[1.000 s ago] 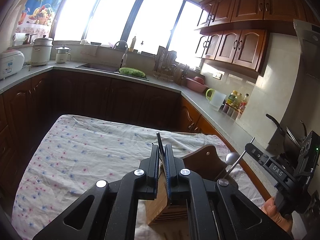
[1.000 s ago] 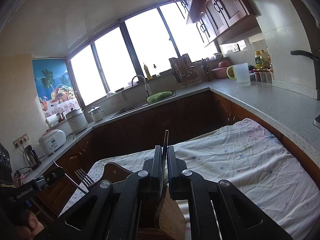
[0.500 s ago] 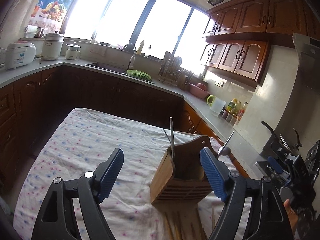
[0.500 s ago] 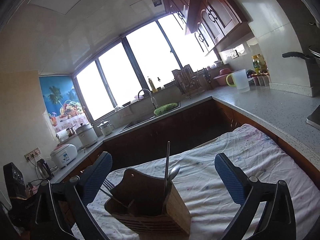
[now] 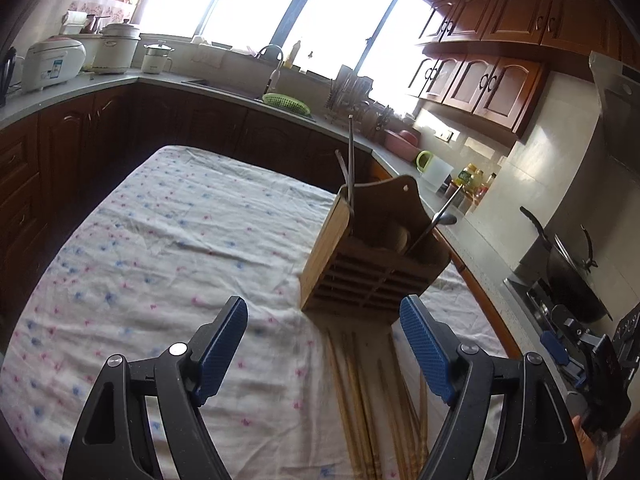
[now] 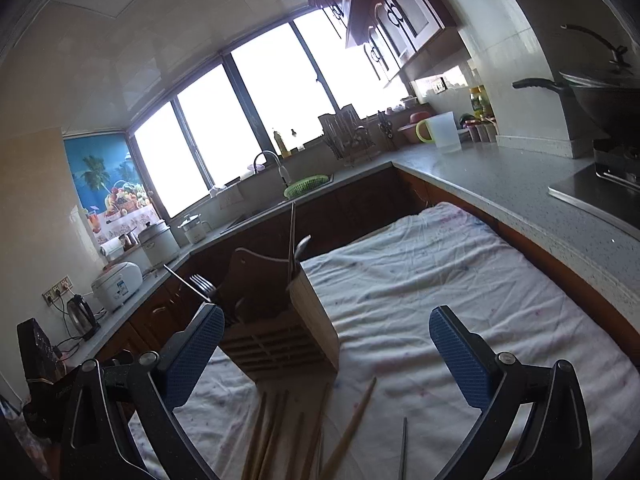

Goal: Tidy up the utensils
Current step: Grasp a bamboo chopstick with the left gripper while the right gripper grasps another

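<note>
**Ana:** Both tongs are standing wide apart. In the left wrist view, the left gripper (image 5: 322, 354) is holding nothing, its blue pads (image 5: 222, 344) touching only air.

**Ben:** What is lying under it?

**Ana:** Wooden chopsticks (image 5: 360, 392) are resting on the flowered cloth (image 5: 160, 240), running lengthwise away from the tongs toward the wooden holder (image 5: 372, 256), which is standing just beyond their far ends. Utensil handles are already poking out of it.

**Ben:** And the right wrist view?

**Ana:** The right gripper (image 6: 328, 354) is gaping as well, empty. The chopsticks (image 6: 280, 432) are lying low between its arms, nearer its left finger, with one stick (image 6: 352, 420) slanting off the bundle and a thin metal piece (image 6: 405, 454) beside it. The holder (image 6: 280, 320) is sitting ahead and left.

**Ben:** Which hand is nearer?

**Ana:** I'm judging the left: the sticks are lining up right between its pads, along its pointing line.
</note>
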Motion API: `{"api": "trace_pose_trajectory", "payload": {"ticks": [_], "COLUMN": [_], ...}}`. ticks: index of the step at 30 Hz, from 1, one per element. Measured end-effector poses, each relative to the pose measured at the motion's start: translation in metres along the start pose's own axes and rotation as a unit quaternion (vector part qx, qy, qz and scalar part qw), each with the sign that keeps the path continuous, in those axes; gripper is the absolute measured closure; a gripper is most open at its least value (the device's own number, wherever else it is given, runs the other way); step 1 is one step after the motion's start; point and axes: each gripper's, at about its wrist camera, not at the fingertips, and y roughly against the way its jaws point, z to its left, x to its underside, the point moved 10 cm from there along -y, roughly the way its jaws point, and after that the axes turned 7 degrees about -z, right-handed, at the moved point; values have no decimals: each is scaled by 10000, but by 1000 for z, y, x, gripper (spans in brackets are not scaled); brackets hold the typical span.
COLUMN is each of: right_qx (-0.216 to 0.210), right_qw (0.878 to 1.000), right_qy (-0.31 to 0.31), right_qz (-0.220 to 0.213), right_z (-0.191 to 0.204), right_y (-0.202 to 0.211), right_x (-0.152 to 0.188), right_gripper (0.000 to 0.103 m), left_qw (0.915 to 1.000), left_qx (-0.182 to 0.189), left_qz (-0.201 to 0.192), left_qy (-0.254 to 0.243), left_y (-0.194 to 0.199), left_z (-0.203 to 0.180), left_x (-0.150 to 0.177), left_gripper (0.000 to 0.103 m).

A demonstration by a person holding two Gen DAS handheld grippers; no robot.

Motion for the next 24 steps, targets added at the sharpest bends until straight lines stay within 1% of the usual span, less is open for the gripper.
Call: {"api": "trace_pose_trajectory", "payload": {"ticks": [5, 9, 16, 21, 24], "right_qx": [76, 135, 137, 155, 231], "right_qw": [9993, 9981, 9967, 9952, 9943], "right_qy": [-53, -88, -58, -23, 29], "right_qz": [370, 592, 798, 962, 1041], "right_z": [-11, -17, -18, -17, -18], "right_y": [2, 1, -6, -13, -18], "right_x": [32, 50, 62, 69, 72], "right_gripper": [0, 0, 0, 0, 2], "left_qw": [9992, 9983, 9970, 9953, 9941], "left_qx": [-62, -134, -210, -260, -277], "left_qz": [393, 562, 726, 894, 999], "left_qy": [47, -28, -139, -250, -331], "left_y": [-7, -12, -24, -39, -49], "left_z": [-1, -6, -9, -13, -16], "left_x": [20, 27, 33, 39, 41], "left_gripper": [25, 25, 25, 26, 31]}}
